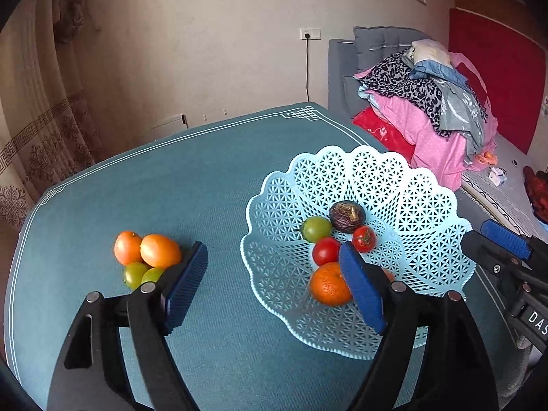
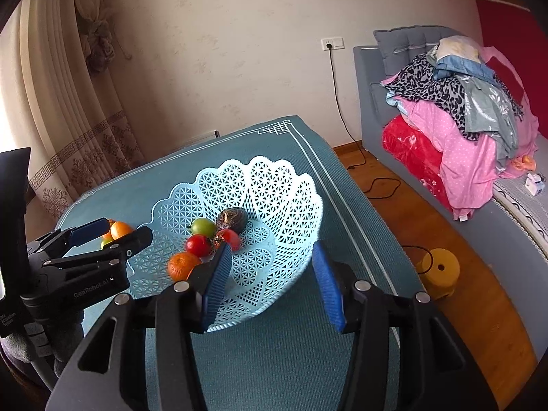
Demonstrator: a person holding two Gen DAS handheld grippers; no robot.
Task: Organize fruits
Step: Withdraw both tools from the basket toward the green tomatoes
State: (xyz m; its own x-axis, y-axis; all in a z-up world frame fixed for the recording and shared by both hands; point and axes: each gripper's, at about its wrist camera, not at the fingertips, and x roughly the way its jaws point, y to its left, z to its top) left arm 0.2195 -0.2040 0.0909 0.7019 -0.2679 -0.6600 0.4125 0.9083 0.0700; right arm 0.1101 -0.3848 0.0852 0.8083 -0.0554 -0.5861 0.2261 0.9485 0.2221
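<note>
A pale blue lattice basket (image 1: 421, 205) (image 2: 284, 198) stands on the teal table. It holds a mandarin (image 1: 328, 284) (image 2: 181, 265), two red tomatoes (image 1: 325, 250) (image 2: 197, 245), a green tomato (image 1: 316, 228) (image 2: 203, 226) and a dark passion fruit (image 1: 347, 216) (image 2: 233, 220). Left of the basket lie two orange fruits (image 1: 160, 250) (image 2: 120, 229) and two green ones (image 1: 135, 274). My left gripper (image 1: 274, 284) (image 2: 116, 231) is open and empty, hovering between the pile and the basket. My right gripper (image 2: 270, 286) (image 1: 493, 239) is open and empty over the basket's near side.
The teal tablecloth (image 1: 205, 188) has a white border line. A sofa with piled clothes (image 2: 462, 109) stands at the right. A yellow stool (image 2: 440, 270) sits on the wooden floor beside the table. Curtains (image 2: 68, 102) hang at the left.
</note>
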